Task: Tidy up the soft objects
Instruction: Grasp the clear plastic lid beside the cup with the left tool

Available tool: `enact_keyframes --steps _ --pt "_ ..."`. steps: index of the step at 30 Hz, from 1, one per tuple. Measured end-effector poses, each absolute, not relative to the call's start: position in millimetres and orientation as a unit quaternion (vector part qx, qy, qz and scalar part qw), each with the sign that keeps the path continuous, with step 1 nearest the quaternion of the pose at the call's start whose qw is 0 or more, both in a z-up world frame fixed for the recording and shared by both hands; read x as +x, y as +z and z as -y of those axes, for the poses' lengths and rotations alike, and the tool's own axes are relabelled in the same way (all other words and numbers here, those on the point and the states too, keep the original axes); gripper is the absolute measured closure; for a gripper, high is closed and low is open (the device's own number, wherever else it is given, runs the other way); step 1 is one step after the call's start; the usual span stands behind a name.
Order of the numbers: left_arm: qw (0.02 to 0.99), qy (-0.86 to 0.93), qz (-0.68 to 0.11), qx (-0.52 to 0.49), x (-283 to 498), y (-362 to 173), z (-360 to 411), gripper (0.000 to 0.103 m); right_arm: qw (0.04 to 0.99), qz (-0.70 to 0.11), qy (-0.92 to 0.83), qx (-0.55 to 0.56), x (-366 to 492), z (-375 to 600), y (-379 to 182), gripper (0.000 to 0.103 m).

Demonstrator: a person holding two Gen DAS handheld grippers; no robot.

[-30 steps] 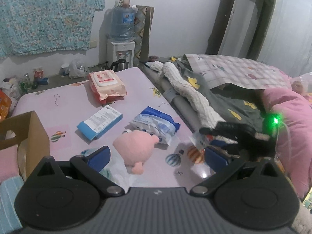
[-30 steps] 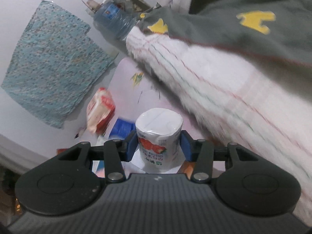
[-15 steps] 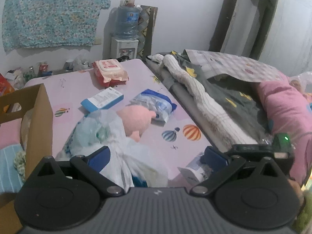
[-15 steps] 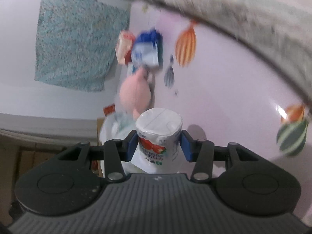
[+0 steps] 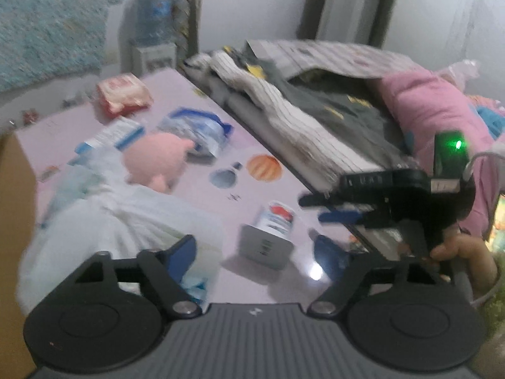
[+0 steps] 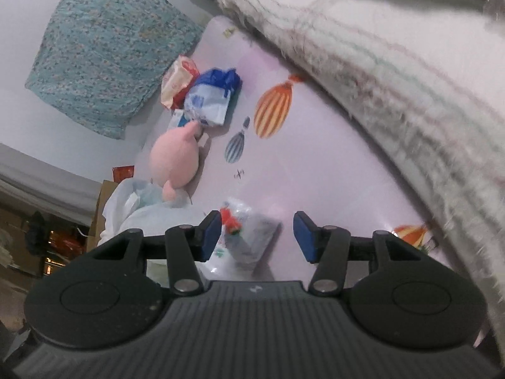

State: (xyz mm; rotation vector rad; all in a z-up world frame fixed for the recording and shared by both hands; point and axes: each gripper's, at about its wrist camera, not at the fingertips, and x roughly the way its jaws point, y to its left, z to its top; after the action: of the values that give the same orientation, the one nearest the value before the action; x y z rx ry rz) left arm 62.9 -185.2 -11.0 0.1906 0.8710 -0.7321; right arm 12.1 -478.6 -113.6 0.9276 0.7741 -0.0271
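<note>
Fingers spread on my right gripper [image 6: 255, 237]: carton [image 5: 268, 237] just released, lying at 12 o'clock; left gripper [image 5: 252, 252] spread too, next item's free.

Both wrist cameras look low across the pink table [image 5: 258, 145] (right view tilted).

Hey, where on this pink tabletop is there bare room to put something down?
Bare room lies around the balloon prints, bordered by the blue-white pack, the tissue pack lying on its side, and the striped blanket along the table's edge. It is crowded on the other side: pink plush, white plastic bag, blue box and red pack.
</note>
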Motion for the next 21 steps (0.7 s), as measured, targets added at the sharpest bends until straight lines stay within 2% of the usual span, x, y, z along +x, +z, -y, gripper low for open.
enact_keyframes --steps 5,12,17,21 --pt "0.793 -0.37 -0.477 0.082 82.1 -37.2 209.7 0.039 0.844 -0.342 0.016 0.413 21.3 489.9 -103.0 0.055" --pt "0.768 -0.357 -0.524 0.093 108.5 -68.9 239.6 0.039 0.836 -0.363 0.057 0.408 49.2 484.0 -117.0 0.061" --pt "0.766 -0.348 -0.532 0.098 119.1 -80.1 253.0 0.039 0.816 -0.371 0.08 0.437 50.7 483.5 -131.4 0.075" --pt "0.776 -0.335 -0.527 0.091 120.4 -78.5 252.5 0.039 0.798 -0.371 0.088 0.466 48.7 486.2 -140.5 0.075"
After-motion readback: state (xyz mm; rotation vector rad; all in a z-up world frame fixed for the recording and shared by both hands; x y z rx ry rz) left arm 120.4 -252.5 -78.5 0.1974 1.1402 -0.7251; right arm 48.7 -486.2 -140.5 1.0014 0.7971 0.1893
